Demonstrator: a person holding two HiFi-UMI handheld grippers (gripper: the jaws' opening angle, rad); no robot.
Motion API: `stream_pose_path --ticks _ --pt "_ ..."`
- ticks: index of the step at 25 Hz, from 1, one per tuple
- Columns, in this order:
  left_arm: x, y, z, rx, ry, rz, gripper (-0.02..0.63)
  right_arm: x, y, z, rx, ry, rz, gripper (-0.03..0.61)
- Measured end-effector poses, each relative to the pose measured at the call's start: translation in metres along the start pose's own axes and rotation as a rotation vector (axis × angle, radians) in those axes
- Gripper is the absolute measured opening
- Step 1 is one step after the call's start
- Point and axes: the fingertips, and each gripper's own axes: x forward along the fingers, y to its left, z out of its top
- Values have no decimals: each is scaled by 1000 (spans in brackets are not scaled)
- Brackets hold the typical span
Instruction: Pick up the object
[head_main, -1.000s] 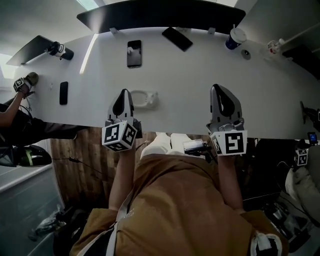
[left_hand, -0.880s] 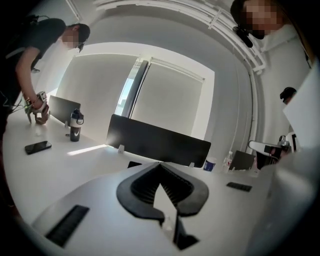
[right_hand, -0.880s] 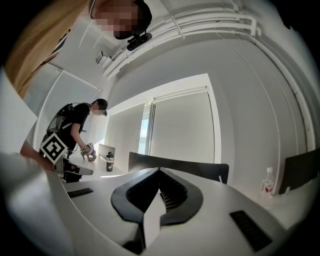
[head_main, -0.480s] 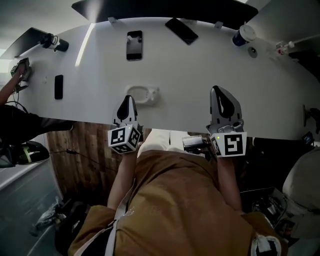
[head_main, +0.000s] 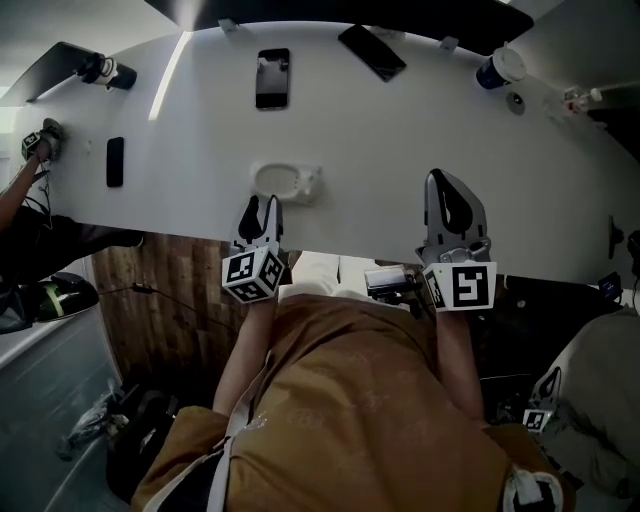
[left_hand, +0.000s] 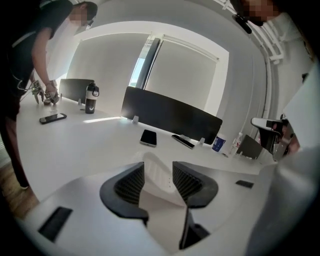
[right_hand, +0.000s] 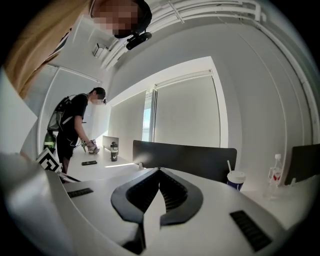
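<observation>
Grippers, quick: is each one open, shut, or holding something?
Left gripper: jaws opening, gripping nothing; a white oval dish lies just ahead of them.
Right gripper: shut, empty.

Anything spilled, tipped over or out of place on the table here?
Nothing stands out: the black phone and the angled phone lie flat on the white table, the lidded cup stands upright, the white tray sits flat, no spill shows.

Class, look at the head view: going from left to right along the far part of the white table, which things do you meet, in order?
black bottle → upright black phone → tilted black phone → blue cup
</observation>
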Motion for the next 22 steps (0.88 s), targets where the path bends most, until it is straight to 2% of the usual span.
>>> stream_pose_path --ticks 3,8,14,22 --pt "4 5 -15 -54 43 4 190 7 0 0 -3 0 12 8" --pt "12 14 -41 -92 129 31 235 11 3 -3 -12 5 26 8" --pt "18 15 -55 -214 165 31 256 17 -3 -6 -24 14 21 8" --pt "30 15 -62 -427 177 -3 256 16 -3 -9 -22 22 13 8"
